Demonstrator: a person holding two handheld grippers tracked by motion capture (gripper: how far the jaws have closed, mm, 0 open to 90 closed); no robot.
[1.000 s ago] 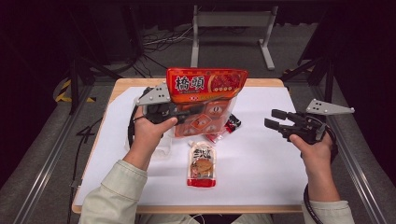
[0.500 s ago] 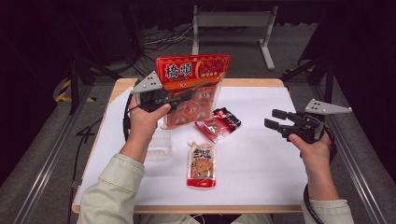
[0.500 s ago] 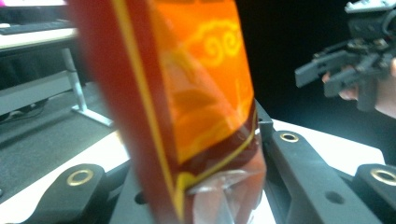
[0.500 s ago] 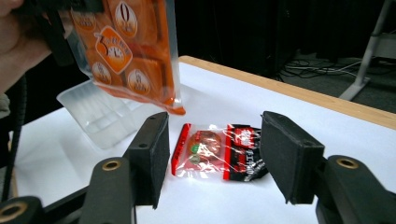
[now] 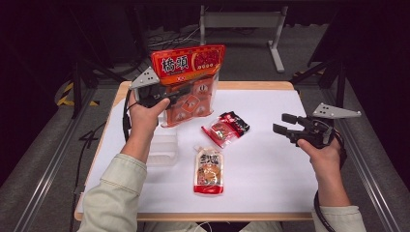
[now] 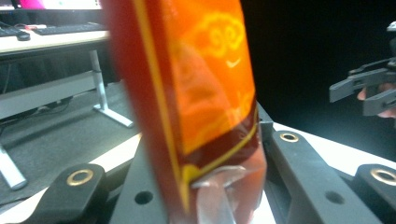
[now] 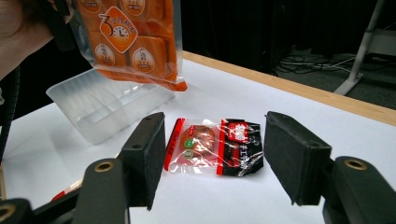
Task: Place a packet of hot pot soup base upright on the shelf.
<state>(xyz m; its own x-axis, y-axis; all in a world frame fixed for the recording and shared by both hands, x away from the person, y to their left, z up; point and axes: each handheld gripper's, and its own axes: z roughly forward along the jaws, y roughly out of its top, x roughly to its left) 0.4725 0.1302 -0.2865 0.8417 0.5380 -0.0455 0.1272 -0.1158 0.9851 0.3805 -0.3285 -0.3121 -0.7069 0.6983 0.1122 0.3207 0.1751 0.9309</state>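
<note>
My left gripper [image 5: 176, 96] is shut on a large orange snack bag [image 5: 188, 72] and holds it upright above the table's far left. In the left gripper view the bag [image 6: 205, 107] stands pinched between the jaws. A small red and black packet [image 5: 226, 128] lies flat on the white table [image 5: 270, 169]. My right gripper [image 5: 281, 123] hovers at the right. Its jaws have just been opening and nothing is between them. In the right gripper view the packet [image 7: 212, 147] lies on the table beyond the gap of the right gripper [image 7: 219, 154].
A clear plastic tray [image 5: 162, 147] sits under the left forearm, and the right gripper view has the tray [image 7: 107, 105] below the hanging bag [image 7: 135, 37]. An orange pouch [image 5: 209, 166] lies near the front middle. Dark floor and metal frames surround the table.
The left gripper carried the orange bag leftward, off the small packet. The right gripper's jaws stand wider apart; that hand has stayed in place.
</note>
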